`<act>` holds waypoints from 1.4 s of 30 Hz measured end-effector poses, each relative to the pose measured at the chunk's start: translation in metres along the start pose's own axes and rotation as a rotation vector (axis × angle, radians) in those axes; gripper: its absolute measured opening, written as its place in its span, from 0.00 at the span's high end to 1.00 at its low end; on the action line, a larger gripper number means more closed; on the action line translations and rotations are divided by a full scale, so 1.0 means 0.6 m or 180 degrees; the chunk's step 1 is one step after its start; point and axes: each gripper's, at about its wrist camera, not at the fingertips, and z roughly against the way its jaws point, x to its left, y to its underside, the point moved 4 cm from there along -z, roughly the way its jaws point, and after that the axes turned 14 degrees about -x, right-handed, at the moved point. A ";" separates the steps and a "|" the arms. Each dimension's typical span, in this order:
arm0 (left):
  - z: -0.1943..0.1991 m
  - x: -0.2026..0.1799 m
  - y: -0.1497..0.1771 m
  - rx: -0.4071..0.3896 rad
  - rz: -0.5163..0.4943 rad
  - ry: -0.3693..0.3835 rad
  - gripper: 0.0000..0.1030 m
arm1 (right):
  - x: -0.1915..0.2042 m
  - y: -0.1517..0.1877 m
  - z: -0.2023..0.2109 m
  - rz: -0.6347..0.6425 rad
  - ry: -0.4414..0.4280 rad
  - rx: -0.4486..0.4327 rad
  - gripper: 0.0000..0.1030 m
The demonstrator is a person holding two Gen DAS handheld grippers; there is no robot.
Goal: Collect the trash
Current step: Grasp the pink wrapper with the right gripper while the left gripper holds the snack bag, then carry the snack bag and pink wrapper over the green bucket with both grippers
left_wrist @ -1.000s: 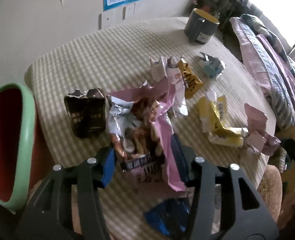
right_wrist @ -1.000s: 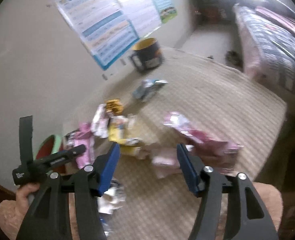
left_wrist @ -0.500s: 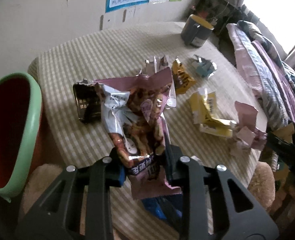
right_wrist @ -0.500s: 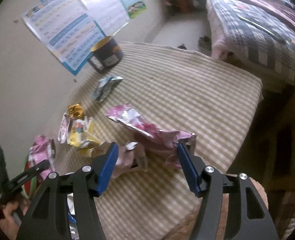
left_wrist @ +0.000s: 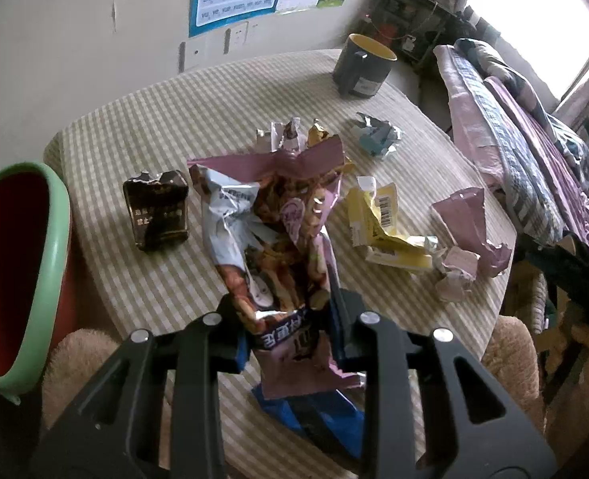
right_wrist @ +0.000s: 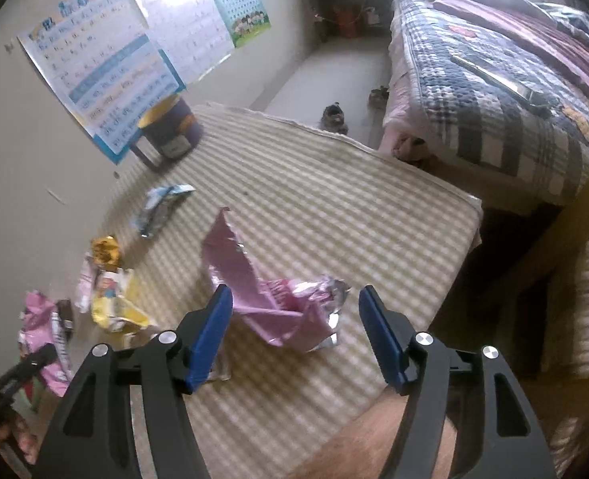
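Left gripper (left_wrist: 290, 335) jaws clamped on the pink snack bag (left_wrist: 278, 239), held above the bench (left_wrist: 143, 127), bin (left_wrist: 27, 271) just off its left edge. Right gripper (right_wrist: 294, 335) jaws spread, straddling the pink foil wrapper (right_wrist: 270, 303) near the bench's front edge; bare cloth beyond it.

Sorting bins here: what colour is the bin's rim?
Light green rim, red inside; left wrist view.

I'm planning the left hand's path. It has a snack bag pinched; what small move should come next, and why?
Probably swing the left tongs leftward toward the green-rimmed bin. They are shut on the snack bag, lifted off the table, and the bin's open mouth sits just left of the table edge.
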 end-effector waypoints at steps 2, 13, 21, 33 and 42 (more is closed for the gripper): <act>0.001 0.004 -0.001 -0.0008 0.0012 -0.0010 0.72 | -0.002 0.002 -0.011 -0.0003 -0.0040 0.0067 0.38; 0.004 0.003 -0.001 -0.0011 -0.0007 -0.0036 0.72 | 0.079 0.005 -0.055 0.0771 -0.0273 0.0270 0.31; -0.001 0.007 0.003 0.0028 0.0004 -0.0050 0.72 | 0.043 0.040 -0.075 0.0720 -0.0045 0.0421 0.52; 0.020 0.007 -0.014 -0.0139 0.0002 -0.0031 0.72 | 0.068 0.000 0.032 0.0162 -0.0450 -0.0032 0.64; 0.064 0.011 -0.040 -0.0392 -0.0005 0.0006 0.72 | 0.228 0.014 0.077 0.0366 -0.1085 -0.0005 0.63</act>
